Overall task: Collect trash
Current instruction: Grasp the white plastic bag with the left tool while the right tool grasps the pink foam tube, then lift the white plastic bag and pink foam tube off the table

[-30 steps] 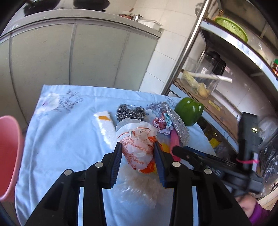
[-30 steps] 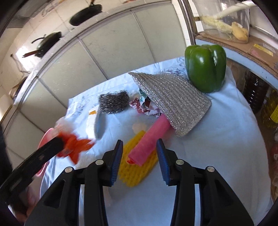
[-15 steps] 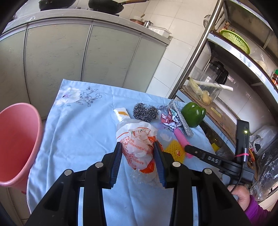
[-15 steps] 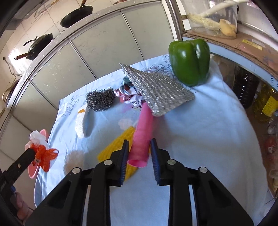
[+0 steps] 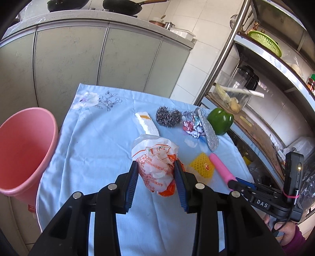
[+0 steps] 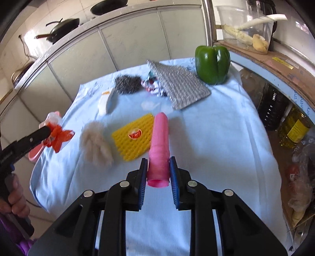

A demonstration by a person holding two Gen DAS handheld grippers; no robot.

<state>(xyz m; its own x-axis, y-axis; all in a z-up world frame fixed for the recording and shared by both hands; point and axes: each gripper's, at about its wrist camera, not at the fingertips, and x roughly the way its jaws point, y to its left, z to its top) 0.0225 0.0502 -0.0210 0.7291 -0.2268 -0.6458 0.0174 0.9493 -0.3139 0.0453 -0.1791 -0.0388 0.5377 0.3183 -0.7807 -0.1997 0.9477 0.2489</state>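
With our left gripper (image 5: pixel 155 177) clamped on the crumpled plastic bag (image 5: pixel 155 167) and our right gripper (image 6: pixel 158 171) pinching the pink tube (image 6: pixel 159 147), the springy bag may slip before the pink bin (image 5: pixel 23 149).

Ahead of the gripper stands a long grey cabinet run with flat panel doors (image 5: pixel 102 59), two black pans (image 5: pixel 120 6) on its pale countertop. White glazed wall tiles (image 5: pixel 204 49) fill the corner beyond; a steel-framed shelf rack (image 5: pixel 261 57) rises at right (daylight glares across it).
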